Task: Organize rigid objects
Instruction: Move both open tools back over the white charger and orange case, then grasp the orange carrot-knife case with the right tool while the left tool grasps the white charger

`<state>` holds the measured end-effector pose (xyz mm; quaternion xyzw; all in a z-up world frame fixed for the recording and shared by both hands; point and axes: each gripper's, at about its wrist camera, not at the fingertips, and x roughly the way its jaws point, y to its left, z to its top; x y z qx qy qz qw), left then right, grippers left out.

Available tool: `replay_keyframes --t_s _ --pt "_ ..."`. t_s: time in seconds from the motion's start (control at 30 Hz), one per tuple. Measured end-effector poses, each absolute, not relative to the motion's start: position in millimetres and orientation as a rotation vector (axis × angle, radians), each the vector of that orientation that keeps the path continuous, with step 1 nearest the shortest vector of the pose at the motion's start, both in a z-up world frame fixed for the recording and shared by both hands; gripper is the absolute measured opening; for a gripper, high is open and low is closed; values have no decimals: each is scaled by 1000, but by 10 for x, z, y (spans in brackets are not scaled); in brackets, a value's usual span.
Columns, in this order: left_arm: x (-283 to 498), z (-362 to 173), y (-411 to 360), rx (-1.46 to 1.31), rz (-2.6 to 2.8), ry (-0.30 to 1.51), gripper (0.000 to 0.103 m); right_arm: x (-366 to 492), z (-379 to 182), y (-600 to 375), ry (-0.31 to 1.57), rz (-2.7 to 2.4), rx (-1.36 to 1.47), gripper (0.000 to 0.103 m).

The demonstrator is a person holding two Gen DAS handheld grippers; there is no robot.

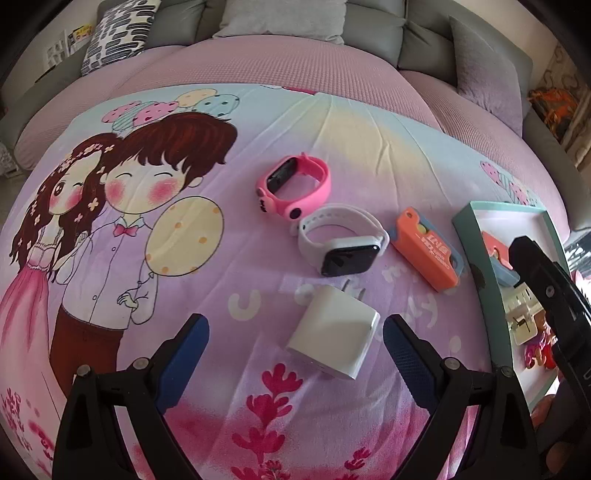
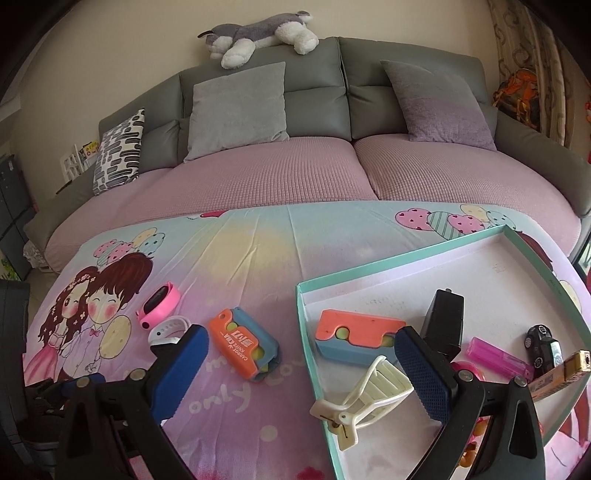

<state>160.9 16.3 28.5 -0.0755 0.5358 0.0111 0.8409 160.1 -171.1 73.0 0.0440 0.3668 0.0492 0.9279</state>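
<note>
My left gripper (image 1: 295, 339) is open, its blue pads either side of a white charger plug (image 1: 334, 334) lying on the cartoon bedsheet. Beyond it lie a white smartwatch (image 1: 343, 240), a pink watch (image 1: 295, 184) and an orange carrot-knife toy (image 1: 426, 251). My right gripper (image 2: 301, 354) is open and empty over the left edge of the teal-rimmed tray (image 2: 406, 254). The tray holds another orange toy (image 2: 354, 336), a cream clip (image 2: 365, 398), a black adapter (image 2: 443, 321), a pink lighter (image 2: 495, 356) and a toy car (image 2: 541, 345). The loose orange toy (image 2: 243, 347) lies left of the tray.
A grey sofa with cushions (image 2: 236, 110) and a plush husky (image 2: 258, 31) stands behind the pink mattress (image 2: 258, 177). The tray (image 1: 476, 236) sits at the right in the left wrist view, with the right gripper's black arm (image 1: 546, 295) over it.
</note>
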Motion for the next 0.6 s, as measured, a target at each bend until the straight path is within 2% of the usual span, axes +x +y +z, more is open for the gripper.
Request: replay_keyframes --t_s 0.2,0.5,0.6 --pt "1635 201 92 -80 63 1164 96 1628 690 -1710 759 107 76 102" --pt "1539 170 644 -249 246 1147 96 1712 549 -1483 776 187 -2 101" --pt "1514 167 703 -266 252 1141 96 1704 522 -1363 776 230 -27 88"
